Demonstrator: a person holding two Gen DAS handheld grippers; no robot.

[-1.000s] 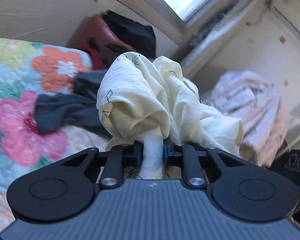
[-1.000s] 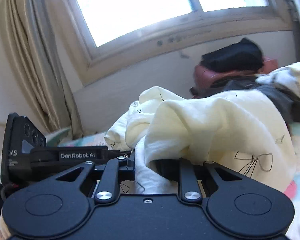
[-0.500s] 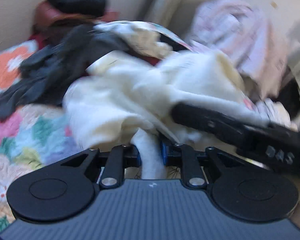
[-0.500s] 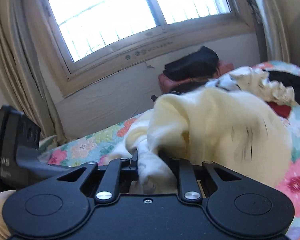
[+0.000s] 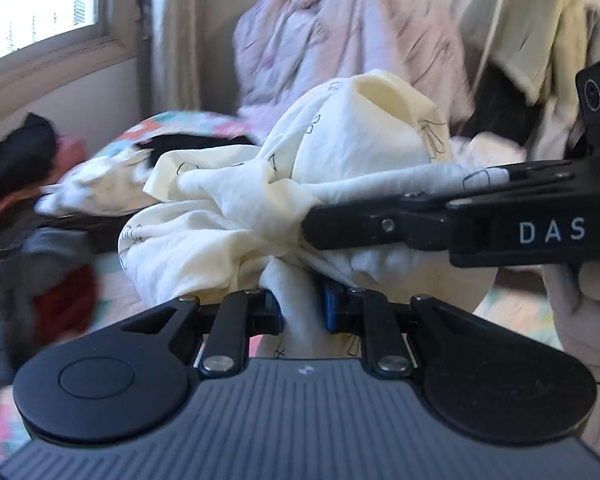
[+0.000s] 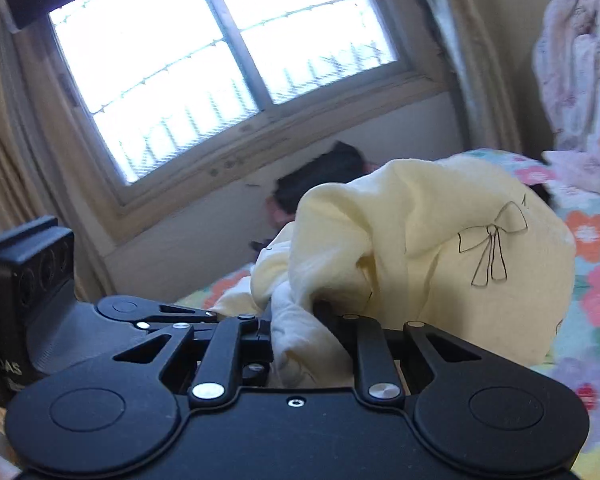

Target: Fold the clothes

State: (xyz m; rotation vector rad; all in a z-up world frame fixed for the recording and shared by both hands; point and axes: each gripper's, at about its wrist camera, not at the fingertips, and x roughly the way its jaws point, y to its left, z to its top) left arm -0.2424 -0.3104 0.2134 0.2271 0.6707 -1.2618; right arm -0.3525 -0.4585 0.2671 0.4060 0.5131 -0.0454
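**A:** Start at your left gripper. Its blue pads are pinched on a twisted rope of the cream garment, so that hand has a firm hold on cloth.

**B:** And your right gripper?

**A:** The same. A bunched white fold of the cream garment is squeezed between its fingers, and the rest billows out beyond them to the right, with a black bow drawing on the near face. In the left wrist view your right gripper comes in from the right, clamped on a stretched strip of the fabric, and your gloved hand is wrapped round its handle at the right edge.

**B:** So where does the garment sit?

**A:** It is held up between your two grippers, crumpled in a loose heap just beyond the fingers, above the floral quilt. Whether its lower folds touch the quilt, you cannot tell from either view.

**B:** What lies around it?

**A:** To the left in the left wrist view, a blurred pile of dark clothes, grey over red, lies on the bed. Farther back a pink blanket is heaped against the wall, and it shows again at the far right of the right wrist view. A window with beige curtains fills the far wall, and below its sill sits a black bundle. Your left gripper's camera block shows at the left of the right wrist view.
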